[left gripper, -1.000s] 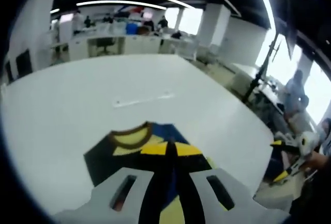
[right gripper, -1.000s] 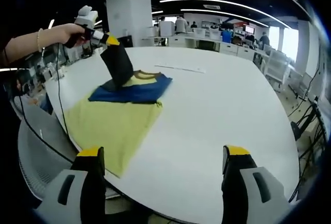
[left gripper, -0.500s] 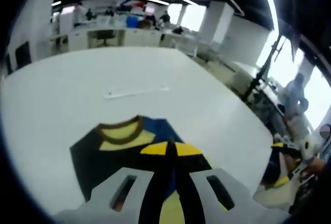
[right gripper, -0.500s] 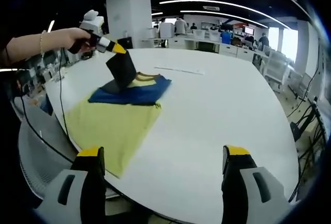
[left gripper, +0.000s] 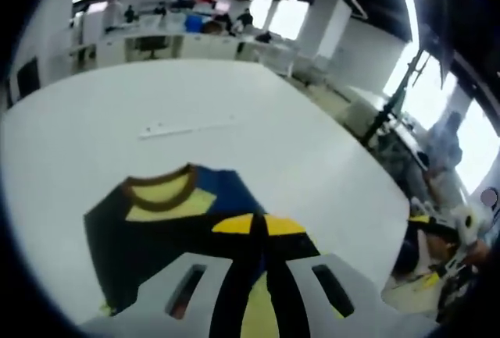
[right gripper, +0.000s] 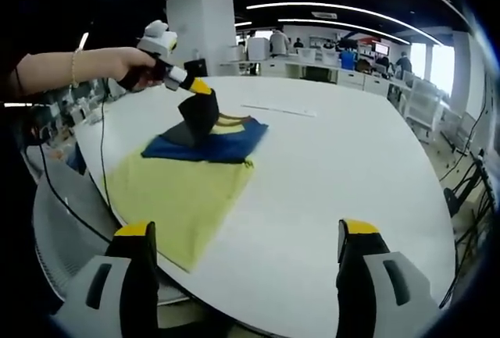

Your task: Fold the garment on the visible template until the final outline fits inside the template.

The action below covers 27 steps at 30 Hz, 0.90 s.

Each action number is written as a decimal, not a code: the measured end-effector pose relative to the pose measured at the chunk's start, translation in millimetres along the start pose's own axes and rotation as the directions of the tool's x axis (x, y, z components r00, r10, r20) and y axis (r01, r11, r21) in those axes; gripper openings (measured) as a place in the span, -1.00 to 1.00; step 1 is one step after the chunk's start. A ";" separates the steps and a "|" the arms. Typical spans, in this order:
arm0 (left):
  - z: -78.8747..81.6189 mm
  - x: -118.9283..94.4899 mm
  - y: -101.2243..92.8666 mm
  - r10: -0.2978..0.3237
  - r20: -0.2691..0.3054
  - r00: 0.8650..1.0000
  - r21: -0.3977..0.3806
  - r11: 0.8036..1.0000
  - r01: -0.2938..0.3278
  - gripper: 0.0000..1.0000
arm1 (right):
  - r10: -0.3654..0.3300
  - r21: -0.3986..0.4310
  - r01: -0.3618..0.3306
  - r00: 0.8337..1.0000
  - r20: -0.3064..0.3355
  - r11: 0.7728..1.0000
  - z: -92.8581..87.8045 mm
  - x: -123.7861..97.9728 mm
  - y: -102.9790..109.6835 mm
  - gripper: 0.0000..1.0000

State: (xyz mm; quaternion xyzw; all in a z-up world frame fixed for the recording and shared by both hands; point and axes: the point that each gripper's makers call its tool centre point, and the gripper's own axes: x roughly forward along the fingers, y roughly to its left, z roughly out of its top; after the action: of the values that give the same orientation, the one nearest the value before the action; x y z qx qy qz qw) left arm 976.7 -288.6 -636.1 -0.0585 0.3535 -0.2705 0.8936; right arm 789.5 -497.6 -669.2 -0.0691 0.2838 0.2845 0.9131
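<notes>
Left hand-held gripper (right gripper: 200, 87) is clamped on a dark navy flap of the shirt (right gripper: 209, 140), jaws pinched together w/ cloth between them; in left gripper view the yellow tips (left gripper: 258, 225) meet over the fabric. Right hand-held gripper (right gripper: 246, 238) hangs off the near edge of the desk (right gripper: 344, 166), jaws spread wide, holding nothing.

Key relation: the shirt lies toward the desk's left edge as seen in right gripper view, well apart from the right hand-held gripper and up-left of it. The lifted flap rises from the shirt's left side, nr the brown-trimmed collar (left gripper: 160, 191). The folded blue part's long axis runs roughly across that view, w/ the pale yellow sheet (right gripper: 181, 200), prob. the template, running from it toward the near desk edge. Left hand is the nearer one by far, already on the cloth; judged, the flap wants carrying across toward the blue body.

Hard to tell:
- whether the yellow sheet is template or part of the garment
- its near corner, which reaches the desk edge
- shirt's near portion, hidden by the jaws in left gripper view
- the thin white strip (left gripper: 187, 128) beyond the collar, too small to name
</notes>
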 end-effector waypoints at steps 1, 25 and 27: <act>-1.2 2.1 -1.8 -0.003 -0.004 1.000 0.000 1.000 0.003 -1.00 | 0.004 0.000 -0.004 1.000 0.001 1.000 -0.2 -0.2 0.6 0.92; -28.7 57.6 -24.2 -0.020 -0.080 0.997 -0.051 0.999 0.016 -1.00 | 0.089 -0.081 -0.087 0.996 0.025 0.993 9.8 0.0 12.0 0.96; -30.7 60.9 -25.6 -0.018 -0.085 0.996 -0.049 0.999 0.014 -1.00 | 0.094 -0.078 -0.092 0.995 0.024 0.993 8.4 -0.5 12.8 0.96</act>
State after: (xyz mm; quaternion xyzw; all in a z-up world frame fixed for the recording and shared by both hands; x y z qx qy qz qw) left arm 981.8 -339.6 -687.8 -0.0715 0.3974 -0.2713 0.8737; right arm 786.1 -484.9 -661.5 -0.0870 0.2631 0.3383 0.8993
